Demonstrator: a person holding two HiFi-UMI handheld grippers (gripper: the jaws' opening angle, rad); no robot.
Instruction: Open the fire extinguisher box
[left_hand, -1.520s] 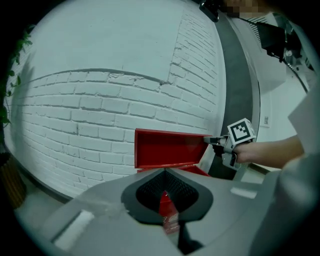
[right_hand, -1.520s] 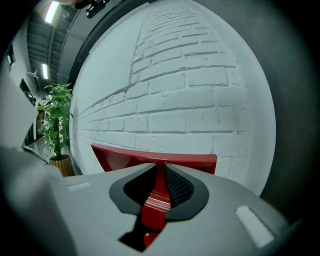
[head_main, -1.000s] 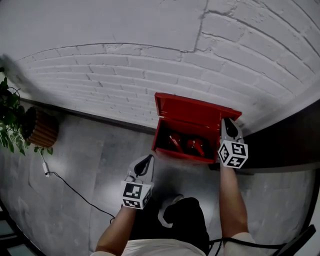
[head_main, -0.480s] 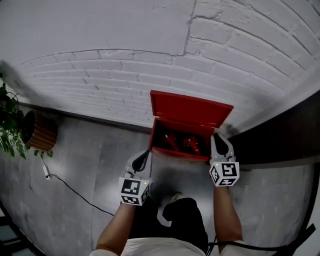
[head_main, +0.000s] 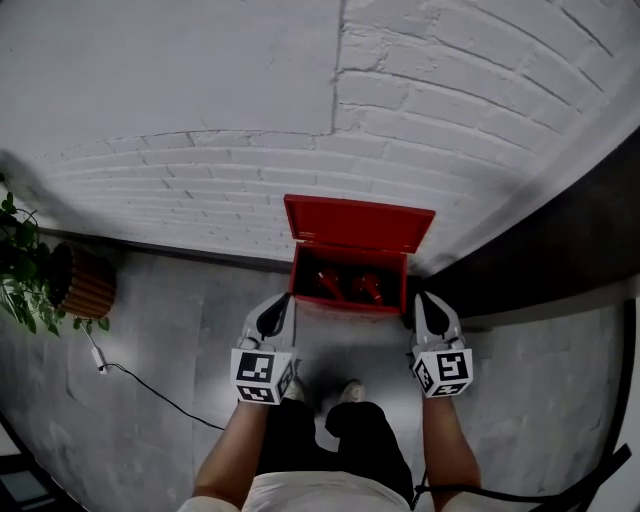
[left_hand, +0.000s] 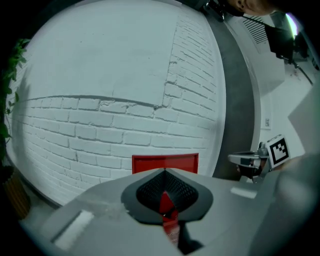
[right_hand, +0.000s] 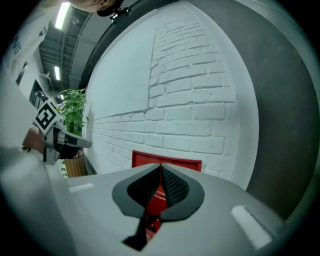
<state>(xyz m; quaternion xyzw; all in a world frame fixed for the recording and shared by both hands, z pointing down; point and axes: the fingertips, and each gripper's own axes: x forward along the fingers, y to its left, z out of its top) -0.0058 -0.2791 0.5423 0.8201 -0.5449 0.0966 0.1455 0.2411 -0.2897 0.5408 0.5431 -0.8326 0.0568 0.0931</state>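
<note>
The red fire extinguisher box (head_main: 352, 262) stands on the floor against the white brick wall, its lid (head_main: 358, 222) raised and leaning back on the wall. Two red extinguishers (head_main: 345, 285) lie inside. My left gripper (head_main: 281, 304) hovers just before the box's front left corner, jaws shut and empty. My right gripper (head_main: 425, 302) hangs by the front right corner, apart from the box, also shut and empty. The left gripper view shows the lid (left_hand: 165, 162) beyond the closed jaws. In the right gripper view the lid (right_hand: 167, 161) shows the same way.
A potted plant (head_main: 30, 275) in a ribbed brown pot (head_main: 85, 283) stands at the left by the wall. A thin cable (head_main: 150, 385) runs over the grey floor. A dark wall panel (head_main: 560, 250) rises to the right of the box. My feet (head_main: 335, 392) are just behind the grippers.
The right gripper has come off the box's right edge and drawn back towards me. The left gripper has risen a little towards the box. The lid stays up.
</note>
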